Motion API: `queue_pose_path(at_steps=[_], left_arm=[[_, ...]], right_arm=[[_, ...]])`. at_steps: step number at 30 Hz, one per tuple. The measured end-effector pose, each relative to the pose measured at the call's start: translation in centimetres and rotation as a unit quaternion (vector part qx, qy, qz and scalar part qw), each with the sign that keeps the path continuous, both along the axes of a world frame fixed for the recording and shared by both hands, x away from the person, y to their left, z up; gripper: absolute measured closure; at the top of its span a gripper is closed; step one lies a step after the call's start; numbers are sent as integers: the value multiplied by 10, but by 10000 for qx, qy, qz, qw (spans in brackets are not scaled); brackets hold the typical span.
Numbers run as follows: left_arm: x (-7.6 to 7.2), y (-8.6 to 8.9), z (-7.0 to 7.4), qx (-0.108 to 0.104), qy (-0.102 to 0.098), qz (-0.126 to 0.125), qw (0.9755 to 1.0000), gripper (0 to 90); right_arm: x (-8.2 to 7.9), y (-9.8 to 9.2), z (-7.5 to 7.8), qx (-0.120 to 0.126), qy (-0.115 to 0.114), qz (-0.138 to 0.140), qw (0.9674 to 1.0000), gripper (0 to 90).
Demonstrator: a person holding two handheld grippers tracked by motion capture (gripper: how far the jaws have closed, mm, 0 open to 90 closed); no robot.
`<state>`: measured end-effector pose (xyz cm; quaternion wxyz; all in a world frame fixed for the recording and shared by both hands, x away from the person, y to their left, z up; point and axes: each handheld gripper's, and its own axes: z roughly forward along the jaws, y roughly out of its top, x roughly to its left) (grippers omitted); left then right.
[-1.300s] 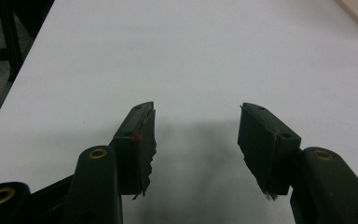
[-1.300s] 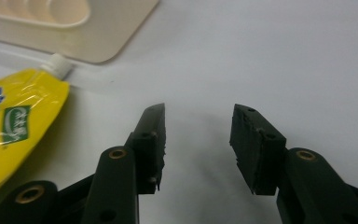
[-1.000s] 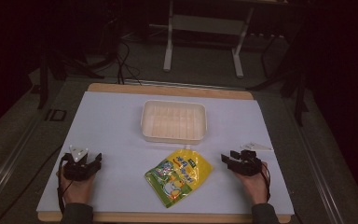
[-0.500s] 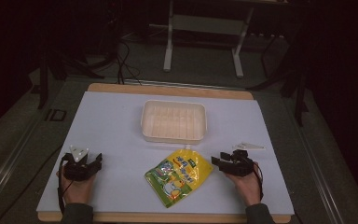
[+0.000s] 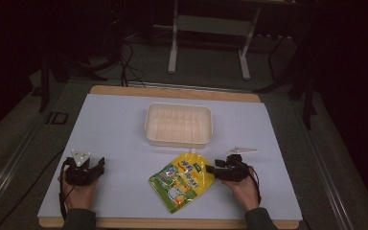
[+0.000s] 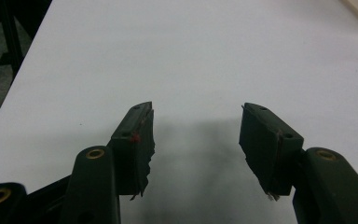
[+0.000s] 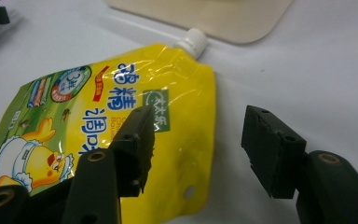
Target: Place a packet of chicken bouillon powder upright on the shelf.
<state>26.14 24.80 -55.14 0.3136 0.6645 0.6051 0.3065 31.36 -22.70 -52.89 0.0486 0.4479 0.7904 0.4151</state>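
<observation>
A yellow spouted pouch (image 5: pixel 182 182) with a cartoon chick and a white cap (image 7: pixel 192 42) lies flat on the white table cover (image 5: pixel 124 129), near the front edge. My right gripper (image 5: pixel 212 168) sits low at the pouch's right edge and points left at it. In the right gripper view the pouch (image 7: pixel 74 121) lies under the left jaw, and its edge reaches into the gap of the right gripper (image 7: pixel 196 135). Those jaws have just been opening and press on nothing. My left gripper (image 5: pixel 98 165) rests at the front left, and the left gripper (image 6: pixel 196 135) stands open over bare cover.
A shallow cream tray (image 5: pixel 178 139) stands at the table's middle, just behind the pouch's cap. The table's wooden far edge (image 5: pixel 172 92) borders a dark floor with a metal stand (image 5: pixel 206 24) and cables.
My right gripper has slid left across the table up to the pouch's right edge, and its jaws stand wider. The left gripper and the pouch have not moved.
</observation>
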Motion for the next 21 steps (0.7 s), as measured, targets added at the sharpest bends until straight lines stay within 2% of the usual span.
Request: queue_pose_path(at_steps=[8, 15, 20, 21], left_arm=[[0, -1, 0, 4, 12, -3, 10000, 447], [1, -1, 0, 15, 14, -6, 10000, 445], [1, -1, -1, 37, 12, -10, 10000, 445], [1, -1, -1, 39, 11, -11, 10000, 445]], right_arm=[[9, 11, -14, 42, 394, 233, 9989, 480], [11, 23, -14, -7, 516, 436, 9977, 547], [12, 24, -13, -108, 602, 421, 9972, 626], [12, 26, -12, -171, 615, 443, 9970, 665]])
